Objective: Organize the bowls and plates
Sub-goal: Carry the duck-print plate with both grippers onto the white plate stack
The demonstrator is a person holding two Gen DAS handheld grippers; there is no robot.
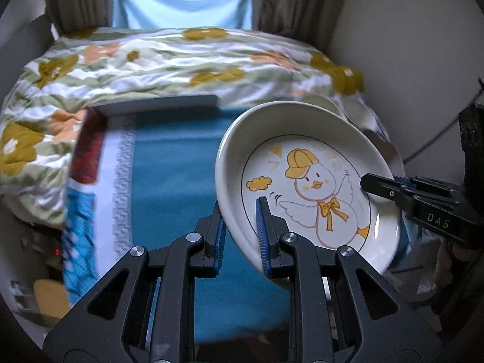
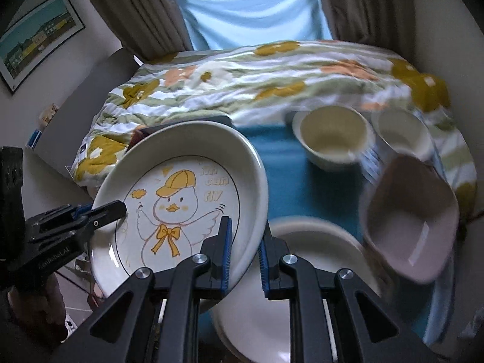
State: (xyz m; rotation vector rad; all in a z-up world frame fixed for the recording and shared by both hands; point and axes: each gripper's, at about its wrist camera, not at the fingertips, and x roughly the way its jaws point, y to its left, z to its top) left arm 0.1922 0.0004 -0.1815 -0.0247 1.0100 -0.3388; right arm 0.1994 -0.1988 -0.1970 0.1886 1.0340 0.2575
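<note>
We hold the duck plate point(image 2: 181, 199) tilted in air, left tool point(image 1: 242, 233) and right tool point(image 2: 245, 251) each clamping opposite rims for balance, above the plain plate point(image 2: 302, 272) on the blue surface point(image 2: 302, 187)

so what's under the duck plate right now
In the right wrist view, a plain white plate lies partly below the tilted duck plate, on blue cloth. The rest beneath it is covered.

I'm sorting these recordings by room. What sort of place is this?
Most likely a bedroom at home: a rumpled floral quilt covers what looks like a bed, brown curtains hang behind it, and a framed landscape picture is on the wall. The dishes sit on a blue cloth.
</note>
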